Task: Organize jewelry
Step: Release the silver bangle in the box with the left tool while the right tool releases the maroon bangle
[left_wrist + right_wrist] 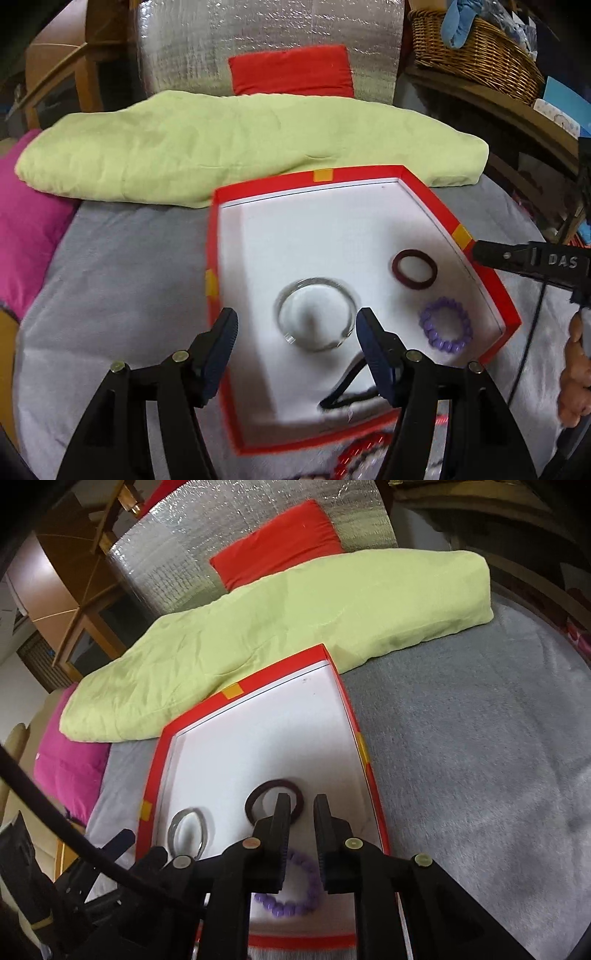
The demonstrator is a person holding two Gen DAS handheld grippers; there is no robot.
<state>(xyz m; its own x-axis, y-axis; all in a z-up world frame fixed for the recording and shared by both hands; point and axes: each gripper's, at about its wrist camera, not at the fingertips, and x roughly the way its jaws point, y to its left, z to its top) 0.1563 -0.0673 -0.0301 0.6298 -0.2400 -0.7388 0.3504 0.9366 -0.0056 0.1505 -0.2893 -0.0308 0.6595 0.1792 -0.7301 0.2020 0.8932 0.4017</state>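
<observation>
Black jaws: my left gripper point(295, 326) hangs wide apart over the box, holding nothing; my right gripper point(302, 805) is narrowed to a slim gap, also holding nothing.
Step in hand: as I judge it, placing pieces into the red-rimmed box point(491, 275); three already lie on its white floor.
Clear bangle: point(314, 314) sits between my left jaws, flat, untouched.
Purple bead bracelet: point(447, 325) lies near the right wall; the dark red ring point(414, 269) is just beyond it, apart.
Next move: I expect to fetch the red and white beads point(360, 454) lying outside the near rim on the grey blanket point(480, 775).
Edges: the rim stands up all round; lift clear before crossing.
Open room: the far half of the box is bare; the green folded cloth point(221, 147) touches its far rim.
</observation>
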